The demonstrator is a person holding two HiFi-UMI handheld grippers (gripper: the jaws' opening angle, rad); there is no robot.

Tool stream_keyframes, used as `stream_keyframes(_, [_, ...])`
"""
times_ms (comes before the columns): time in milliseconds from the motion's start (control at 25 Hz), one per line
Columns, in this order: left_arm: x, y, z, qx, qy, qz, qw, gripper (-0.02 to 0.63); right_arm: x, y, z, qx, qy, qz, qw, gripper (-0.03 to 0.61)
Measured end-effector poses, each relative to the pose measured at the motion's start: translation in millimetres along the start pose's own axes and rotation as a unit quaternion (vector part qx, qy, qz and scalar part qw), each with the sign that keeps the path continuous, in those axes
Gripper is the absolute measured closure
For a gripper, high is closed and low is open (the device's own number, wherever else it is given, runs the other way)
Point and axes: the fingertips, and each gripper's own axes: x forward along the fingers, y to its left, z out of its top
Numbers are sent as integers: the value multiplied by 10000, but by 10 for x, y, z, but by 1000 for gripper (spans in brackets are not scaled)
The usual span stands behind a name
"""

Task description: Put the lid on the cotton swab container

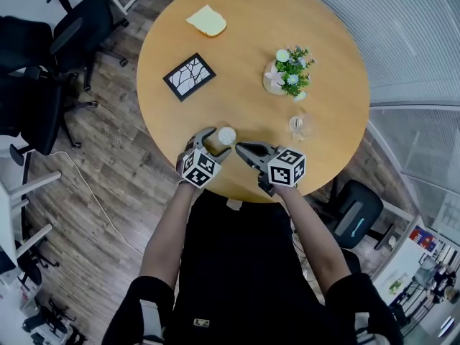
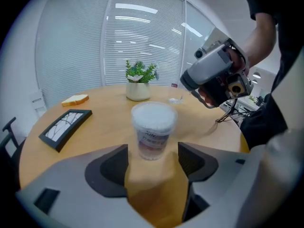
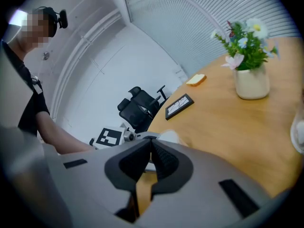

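Note:
The cotton swab container (image 1: 226,135) is a small clear tub packed with white swabs, standing near the front edge of the round wooden table (image 1: 244,34). In the left gripper view the container (image 2: 153,129) stands upright between the tips of my left gripper (image 2: 152,151), whose jaws are wide and do not touch it. My left gripper (image 1: 218,141) is open. Just right of the container, my right gripper (image 1: 241,148) points left, and its pads (image 3: 151,144) meet with nothing between them. A small clear piece (image 1: 300,126), possibly the lid, lies to the right.
A potted plant (image 1: 290,70) stands at the right back of the table. A black picture frame (image 1: 189,76) lies left of centre and a slice of bread (image 1: 207,21) at the far side. Office chairs (image 1: 43,56) stand on the floor to the left.

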Motion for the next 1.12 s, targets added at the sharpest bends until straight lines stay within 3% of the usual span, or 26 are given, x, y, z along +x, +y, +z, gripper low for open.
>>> stream_keyframes(160, [-291,-25,-45,-230,-246,362,9988,304,-274,-42,-136,-63,-105,-401,9991,572])
stream_keyframes(400, [-846,-128,-31,-568,-636,669,9941,509,-496,66,-256,-606,-36,-706,9957,574])
stream_keyframes(520, [-966,-193,44,-712,-730,595,9930,597,-546,106,-253,-934,6,-808,9923,574])
stream_keyframes(680, [-1100,-340,233,-952,-940,295,9906,607,-586,207,-213,-1235,-88,-964,9876,574])
stream_keyframes(1120, [-1281,-486,309,-1143,-1103,229,9870,607,-564,402,-280,-1485,-110,-989,9839,574])
